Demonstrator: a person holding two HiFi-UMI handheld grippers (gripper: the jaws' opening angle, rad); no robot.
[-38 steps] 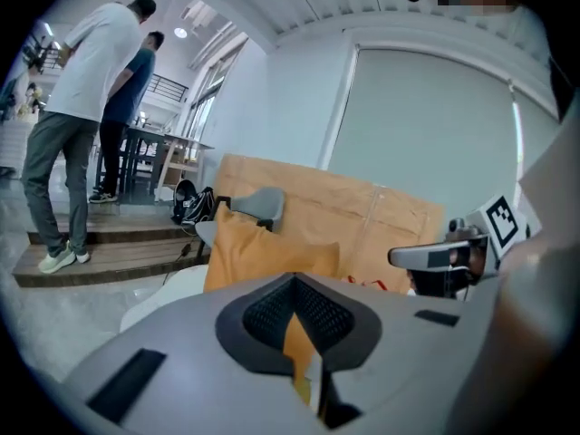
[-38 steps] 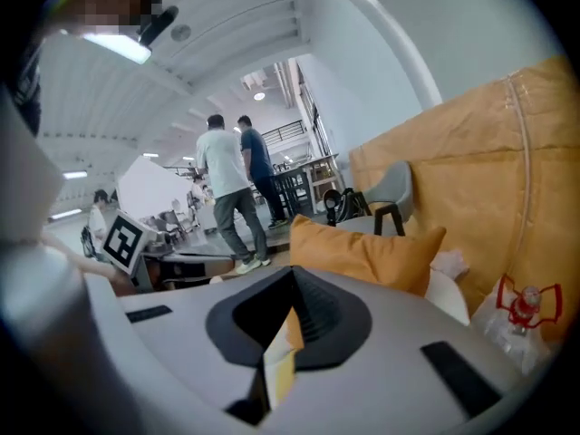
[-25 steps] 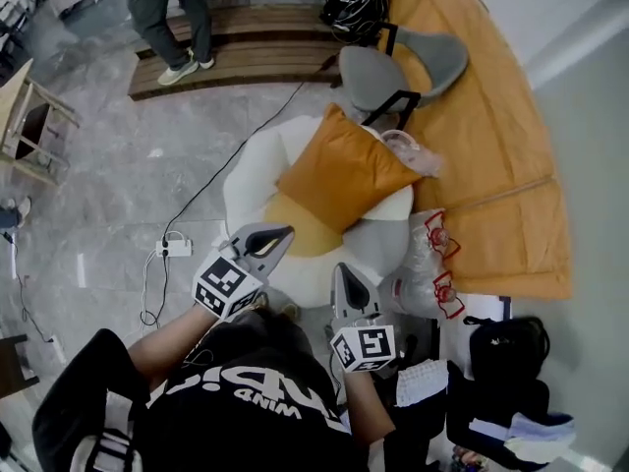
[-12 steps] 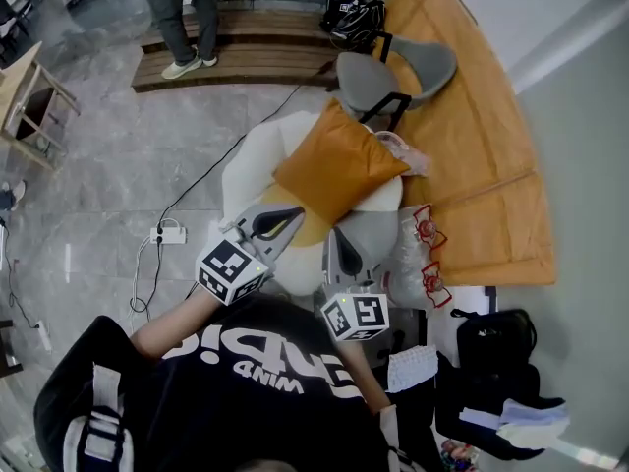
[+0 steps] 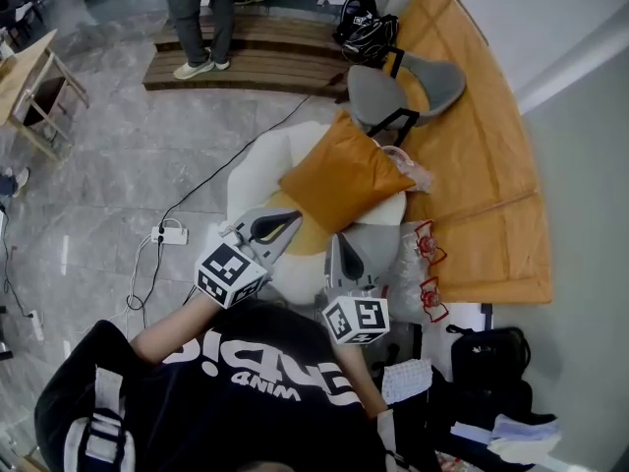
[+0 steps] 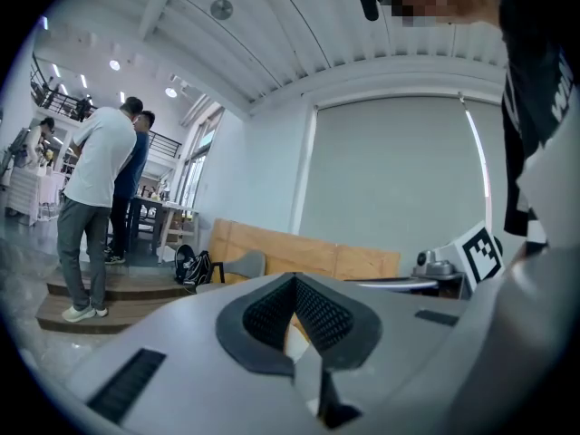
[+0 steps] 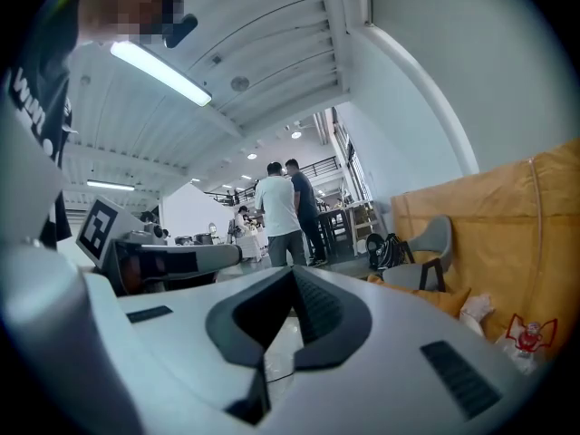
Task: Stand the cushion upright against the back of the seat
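The left tongs [image 5: 285,224] and right tongs [image 5: 338,244] are both shut tight on nothing, hovering side by side over the near edge of the white seat [image 5: 257,160]. The orange cushion [image 5: 344,173] rests on that seat beyond them, untouched. Around it are a grey marble floor [image 5: 108,175], a power strip [image 5: 169,234], a grey chair [image 5: 398,87] and 2 people [image 6: 95,198] on a wooden step [image 5: 246,62].
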